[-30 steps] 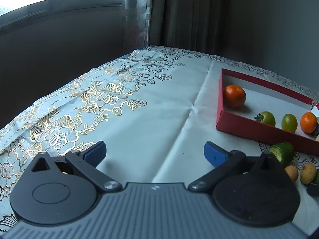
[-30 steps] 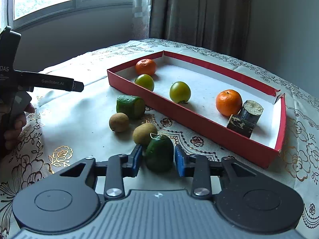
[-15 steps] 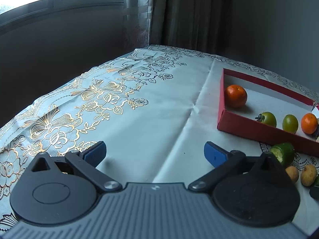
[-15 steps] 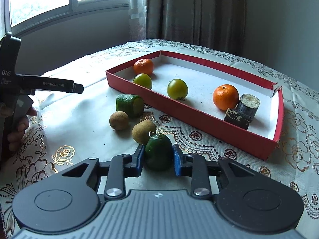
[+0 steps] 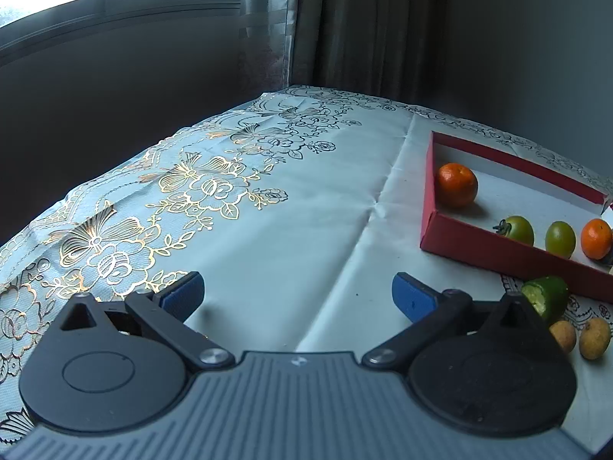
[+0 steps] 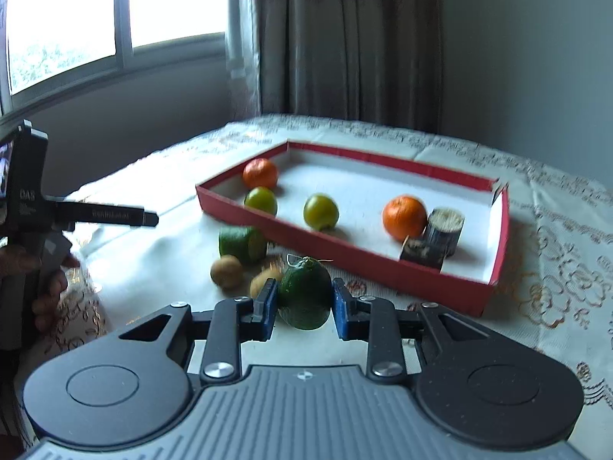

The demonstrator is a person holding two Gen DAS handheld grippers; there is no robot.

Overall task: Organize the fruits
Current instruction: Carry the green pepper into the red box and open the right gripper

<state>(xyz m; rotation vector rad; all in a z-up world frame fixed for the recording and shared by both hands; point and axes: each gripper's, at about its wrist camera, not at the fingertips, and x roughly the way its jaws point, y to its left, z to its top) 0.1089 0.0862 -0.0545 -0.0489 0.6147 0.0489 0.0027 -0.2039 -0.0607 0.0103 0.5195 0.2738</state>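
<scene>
The right gripper [image 6: 304, 306] is clamped on the dark green round fruit [image 6: 305, 293] at lower centre of its view, blue pads pressed to both sides. Since a second ago the fruit has lifted clear of the embroidered white tablecloth [image 6: 555, 299] (the two brown kiwis [image 6: 227, 271] now sit behind it), so the carry to the red-walled cardboard tray [image 6: 452, 289] at right looks begun. The left gripper [image 5: 297, 299] hangs wide apart, empty.
</scene>
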